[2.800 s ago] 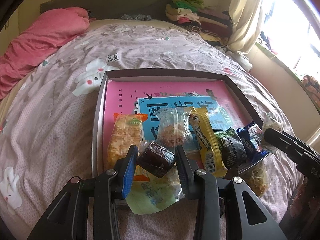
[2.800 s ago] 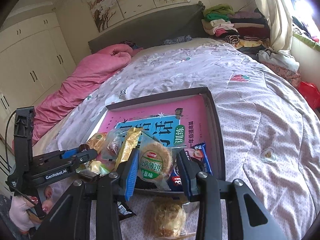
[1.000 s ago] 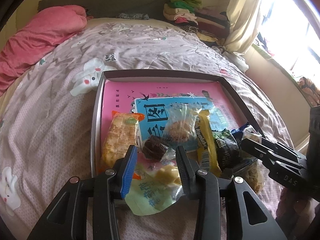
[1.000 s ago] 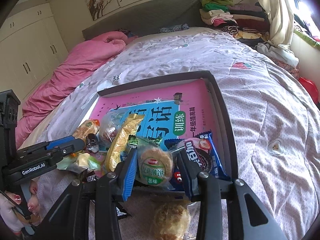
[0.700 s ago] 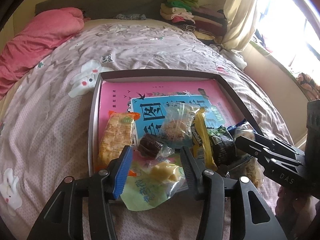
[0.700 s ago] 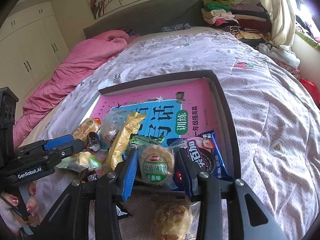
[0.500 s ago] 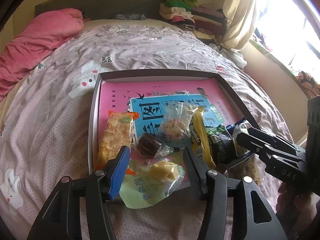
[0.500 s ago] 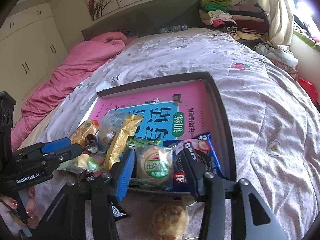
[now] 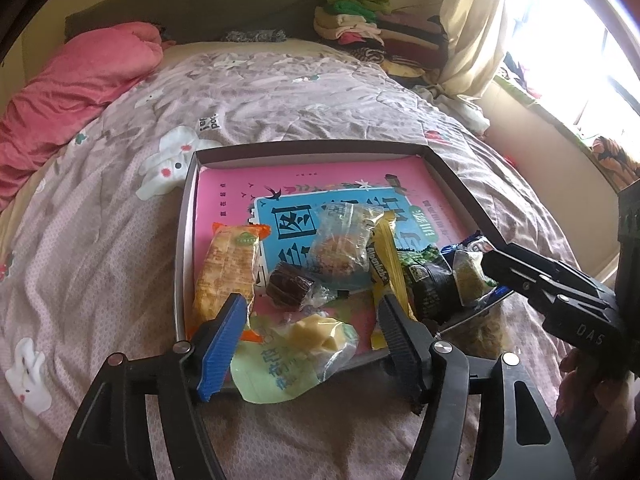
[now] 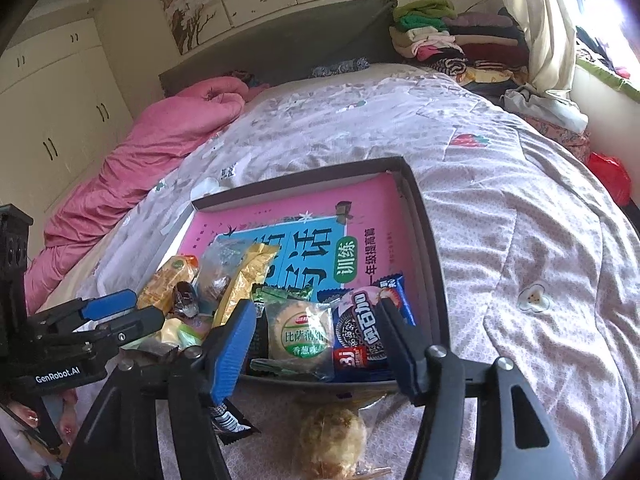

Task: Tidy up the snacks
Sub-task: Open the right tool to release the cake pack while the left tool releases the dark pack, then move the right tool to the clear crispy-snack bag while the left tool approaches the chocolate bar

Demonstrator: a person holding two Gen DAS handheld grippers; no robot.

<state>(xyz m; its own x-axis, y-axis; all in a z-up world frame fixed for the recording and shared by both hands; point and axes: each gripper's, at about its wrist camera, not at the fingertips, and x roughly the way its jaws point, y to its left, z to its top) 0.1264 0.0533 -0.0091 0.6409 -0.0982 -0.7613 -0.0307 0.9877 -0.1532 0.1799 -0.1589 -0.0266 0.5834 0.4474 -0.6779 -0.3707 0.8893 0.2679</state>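
My left gripper (image 9: 310, 322) was opening over near edge of tray (image 9: 182, 240) on bed (image 9: 100, 240), pads clear of pale green packet (image 9: 280, 364) lying between them across tray's rim. Brown cake (image 9: 289, 289) lay just beyond, inside tray. My right gripper (image 10: 316, 334) was opening too, round biscuit pack (image 10: 300, 334) resting between pads untouched, beside blue cookie pack (image 10: 370, 328). Wrapped bun (image 10: 332, 438) sat on bed outside tray.
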